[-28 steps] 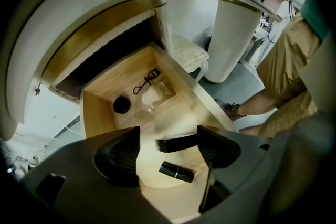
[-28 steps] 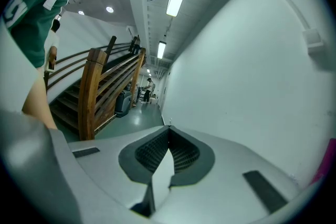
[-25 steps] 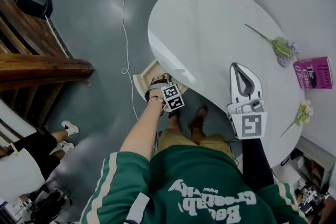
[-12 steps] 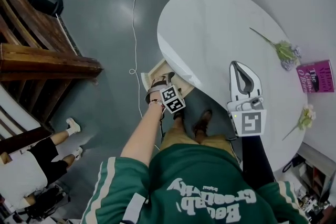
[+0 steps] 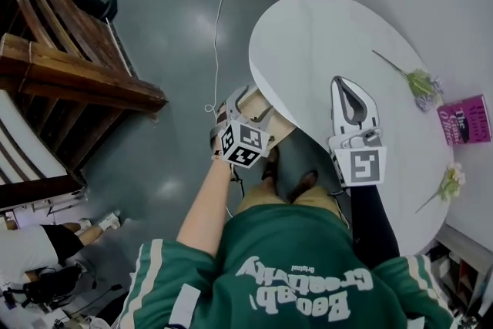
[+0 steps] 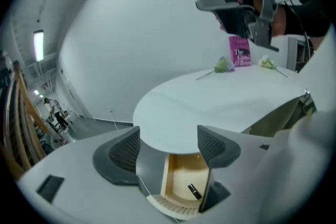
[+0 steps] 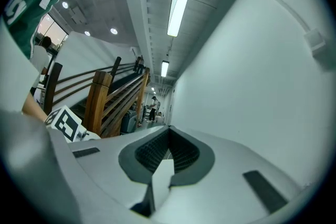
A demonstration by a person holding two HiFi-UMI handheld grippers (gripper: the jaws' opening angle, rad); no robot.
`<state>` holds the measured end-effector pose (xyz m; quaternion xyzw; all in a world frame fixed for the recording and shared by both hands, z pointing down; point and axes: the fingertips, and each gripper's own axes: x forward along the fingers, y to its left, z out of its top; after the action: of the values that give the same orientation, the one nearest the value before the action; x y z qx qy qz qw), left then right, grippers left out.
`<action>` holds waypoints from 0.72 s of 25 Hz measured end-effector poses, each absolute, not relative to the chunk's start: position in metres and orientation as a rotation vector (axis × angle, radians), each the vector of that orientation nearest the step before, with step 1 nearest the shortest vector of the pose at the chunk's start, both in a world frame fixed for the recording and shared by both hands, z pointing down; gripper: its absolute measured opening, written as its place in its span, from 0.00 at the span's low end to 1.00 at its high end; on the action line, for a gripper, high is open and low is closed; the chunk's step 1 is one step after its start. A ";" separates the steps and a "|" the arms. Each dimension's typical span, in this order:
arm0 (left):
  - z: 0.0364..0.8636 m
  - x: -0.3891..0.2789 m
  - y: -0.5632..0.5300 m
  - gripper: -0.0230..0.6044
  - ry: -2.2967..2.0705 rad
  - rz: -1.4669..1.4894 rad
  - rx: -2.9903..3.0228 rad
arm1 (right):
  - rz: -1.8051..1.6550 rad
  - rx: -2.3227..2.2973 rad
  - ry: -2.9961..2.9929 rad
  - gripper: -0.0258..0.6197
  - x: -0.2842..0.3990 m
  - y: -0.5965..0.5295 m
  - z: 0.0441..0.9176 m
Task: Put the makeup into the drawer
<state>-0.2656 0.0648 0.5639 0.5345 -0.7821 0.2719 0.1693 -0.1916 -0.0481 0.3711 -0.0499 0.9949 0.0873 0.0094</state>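
The left gripper (image 6: pixel 168 147) hangs with its jaws spread and empty, just over an open pale wooden drawer (image 6: pixel 186 161). A small black makeup stick (image 6: pixel 194 191) lies on the drawer's floor, under the left edge of the white oval table (image 6: pixel 210 107). The right gripper (image 7: pixel 168 145), jaws pressed together on nothing, hovers over the table's near side.

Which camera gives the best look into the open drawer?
The left gripper view: it looks straight into the drawer, showing its wooden floor and a small dark stick lying inside. The head view catches only a corner under the table edge. The right gripper view does not show it.
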 end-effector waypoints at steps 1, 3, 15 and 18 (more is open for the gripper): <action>0.544 -0.267 0.065 0.61 -2.271 0.744 1.520 | 0.270 -0.150 3.102 0.05 -0.191 -0.046 0.368; 0.506 -0.266 0.065 0.61 -2.358 0.673 1.526 | 0.271 -0.140 3.094 0.05 -0.189 -0.041 0.362; 0.359 -0.261 0.083 0.61 -2.748 0.300 1.545 | 0.331 -0.056 3.060 0.05 -0.193 -0.021 0.339; 0.354 -0.257 0.080 0.61 -2.771 0.301 1.568 | 0.313 -0.039 3.024 0.05 -0.196 -0.015 0.333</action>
<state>-0.2570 0.0796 0.3535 0.4902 -0.8660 0.0942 -0.0281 -0.1957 -0.0153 0.3329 -0.0127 0.9933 0.1029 0.0506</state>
